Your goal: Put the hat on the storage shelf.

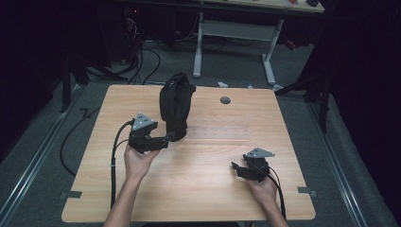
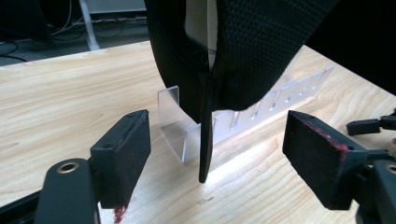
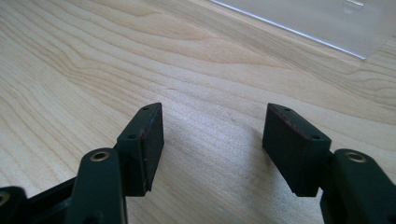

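High view: black bag (image 1: 175, 108) upright on the wooden bench (image 1: 198, 189), toward the far edge and left of the middle, its lower end over the left end of a clear plastic rack (image 1: 217, 133) lying flat across the bench's centre. Left tool (image 1: 171, 137) level, aimed at the foot of the bag, tips just beside it or touching; cannot tell which from here. Right tool (image 1: 235, 166) low over the bench near the right part of the near edge, well apart from the bag, aimed toward the middle.

Left gripper view: jaws of the left tool (image 2: 215, 154) set wide apart, pads clear of everything. Between them, a thin black strap (image 2: 205, 140) hanging down from the bag (image 2: 252, 46), its end close to the wood. Clear rack (image 2: 243, 116) just behind the strap, bag draped over its near end.

Right gripper view: jaws of the right tool (image 3: 212, 140) wide apart, bare wood between them. Edge of the clear rack (image 3: 327, 23) toward the far right corner of the view.
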A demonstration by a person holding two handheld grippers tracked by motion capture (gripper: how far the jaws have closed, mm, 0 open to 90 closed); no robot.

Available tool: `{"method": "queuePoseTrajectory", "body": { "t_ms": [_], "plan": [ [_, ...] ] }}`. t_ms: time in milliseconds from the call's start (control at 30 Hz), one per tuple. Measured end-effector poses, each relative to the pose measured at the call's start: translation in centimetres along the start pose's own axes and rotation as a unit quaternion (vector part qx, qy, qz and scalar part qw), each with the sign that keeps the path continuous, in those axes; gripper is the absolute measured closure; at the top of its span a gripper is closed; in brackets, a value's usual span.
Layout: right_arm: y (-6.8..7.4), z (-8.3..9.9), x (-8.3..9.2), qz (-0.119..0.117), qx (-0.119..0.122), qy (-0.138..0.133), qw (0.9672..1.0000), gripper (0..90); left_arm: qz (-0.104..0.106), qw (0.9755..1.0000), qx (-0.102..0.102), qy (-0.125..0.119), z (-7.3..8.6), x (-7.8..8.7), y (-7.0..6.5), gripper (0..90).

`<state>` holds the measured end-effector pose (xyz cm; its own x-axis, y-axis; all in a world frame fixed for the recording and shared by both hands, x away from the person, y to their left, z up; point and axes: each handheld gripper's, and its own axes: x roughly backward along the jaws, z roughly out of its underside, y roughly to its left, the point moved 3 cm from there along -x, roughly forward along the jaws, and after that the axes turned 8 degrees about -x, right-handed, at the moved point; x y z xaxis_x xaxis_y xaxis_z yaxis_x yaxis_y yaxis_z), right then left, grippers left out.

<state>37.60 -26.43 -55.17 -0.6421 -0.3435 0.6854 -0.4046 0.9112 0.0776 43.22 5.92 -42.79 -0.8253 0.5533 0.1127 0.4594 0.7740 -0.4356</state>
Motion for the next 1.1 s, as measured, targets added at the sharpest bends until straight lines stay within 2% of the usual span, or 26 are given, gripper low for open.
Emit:
{"method": "queuePoseTrajectory", "body": {
  "t_ms": [533, 767, 900, 1100],
  "plan": [
    [0.0, 0.0, 0.0, 0.0, 0.0, 0.0, 1.0, 38.7, -0.004, 0.9999, 0.012, 0.002, 0.5, 2.0, 1.2, 24.7],
    [0.0, 0.0, 0.0, 0.0, -0.001, 0.0, 1.0, 38.7, -0.012, 0.9998, 0.013, 0.004, 1.0, 2.6, 1.7, 24.9],
    [0.0, 0.0, 0.0, 0.0, -0.001, 0.0, 1.0, 38.7, -0.012, 0.9997, 0.021, 0.003, 1.3, 2.8, 2.0, 25.0],
    [0.0, 0.0, 0.0, 0.0, -0.001, 0.0, 1.0, 38.7, -0.011, 0.9997, 0.022, 0.006, 1.6, 3.2, 2.1, 25.1]
  ]
}}
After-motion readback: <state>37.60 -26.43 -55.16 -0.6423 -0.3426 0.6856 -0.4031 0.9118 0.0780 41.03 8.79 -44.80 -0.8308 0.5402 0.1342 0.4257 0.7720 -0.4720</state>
